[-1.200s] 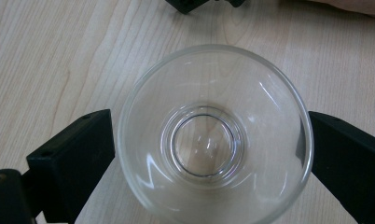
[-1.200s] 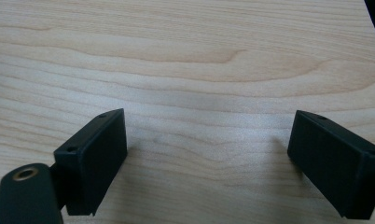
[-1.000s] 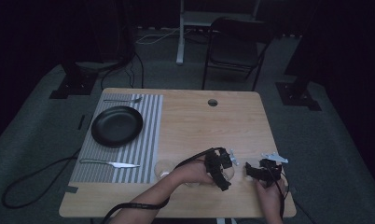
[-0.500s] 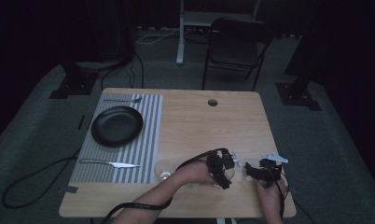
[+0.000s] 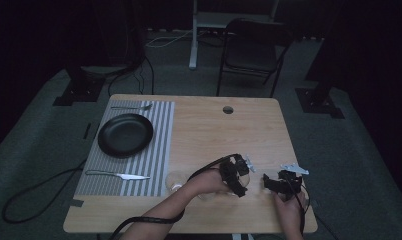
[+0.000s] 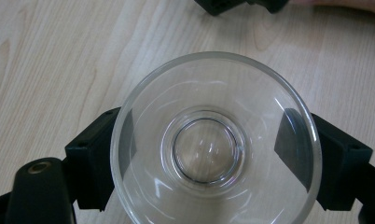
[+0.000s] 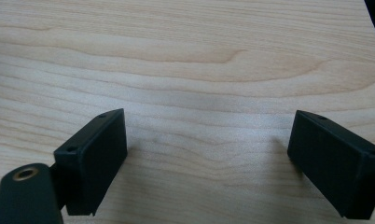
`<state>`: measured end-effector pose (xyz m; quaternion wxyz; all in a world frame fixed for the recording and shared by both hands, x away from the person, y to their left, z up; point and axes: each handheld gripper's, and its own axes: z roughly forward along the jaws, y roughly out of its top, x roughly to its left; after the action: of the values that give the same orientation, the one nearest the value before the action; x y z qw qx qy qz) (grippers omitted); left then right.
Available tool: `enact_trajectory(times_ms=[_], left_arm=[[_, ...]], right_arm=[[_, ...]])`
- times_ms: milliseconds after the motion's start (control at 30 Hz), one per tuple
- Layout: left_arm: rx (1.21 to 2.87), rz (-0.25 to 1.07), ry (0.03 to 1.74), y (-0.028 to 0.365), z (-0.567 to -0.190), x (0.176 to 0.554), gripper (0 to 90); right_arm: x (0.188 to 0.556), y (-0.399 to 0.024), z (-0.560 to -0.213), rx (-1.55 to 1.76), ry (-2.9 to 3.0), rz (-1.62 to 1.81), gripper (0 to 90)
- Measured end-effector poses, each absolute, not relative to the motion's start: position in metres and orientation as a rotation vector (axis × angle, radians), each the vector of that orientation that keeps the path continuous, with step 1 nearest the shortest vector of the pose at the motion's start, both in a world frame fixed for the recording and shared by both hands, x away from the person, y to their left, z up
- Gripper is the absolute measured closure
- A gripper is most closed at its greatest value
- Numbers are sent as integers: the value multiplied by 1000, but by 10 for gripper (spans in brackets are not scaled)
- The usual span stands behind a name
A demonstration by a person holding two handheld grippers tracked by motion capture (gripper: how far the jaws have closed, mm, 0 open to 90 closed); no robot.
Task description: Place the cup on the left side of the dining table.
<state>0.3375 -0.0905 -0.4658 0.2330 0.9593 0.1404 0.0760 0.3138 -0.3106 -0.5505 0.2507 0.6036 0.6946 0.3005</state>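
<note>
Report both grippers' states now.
Left gripper: shut on the clear glass.
Right gripper: open, nothing between its jaws, over bare table.

On the table (image 5: 204, 125) lay two clear glasses (image 5: 175, 181), one black plate (image 5: 125, 134), one knife (image 5: 118, 175), one fork (image 5: 131, 107), one striped placemat (image 5: 159, 150).

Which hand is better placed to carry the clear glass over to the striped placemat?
The left. Its tongs are already shut on the glass, and it is nearer the placemat. The right tongs stand open over bare table.
</note>
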Motion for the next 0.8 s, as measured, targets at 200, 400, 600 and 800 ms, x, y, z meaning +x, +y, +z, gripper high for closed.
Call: enact_trajectory(times_ms=[200,400,600,800], left_arm=[[2638,227,425,-88,-464,347,181],[2613,244,490,-80,-457,357,181],[2598,267,572,-68,-453,367,181],[2579,293,665,-54,-453,377,181]], right_arm=[[314,-311,-550,1641,1892,817,113],[314,-311,-550,1640,1892,817,114],[314,-311,-551,1639,1891,817,114],[314,-311,-550,1642,1891,817,113]])
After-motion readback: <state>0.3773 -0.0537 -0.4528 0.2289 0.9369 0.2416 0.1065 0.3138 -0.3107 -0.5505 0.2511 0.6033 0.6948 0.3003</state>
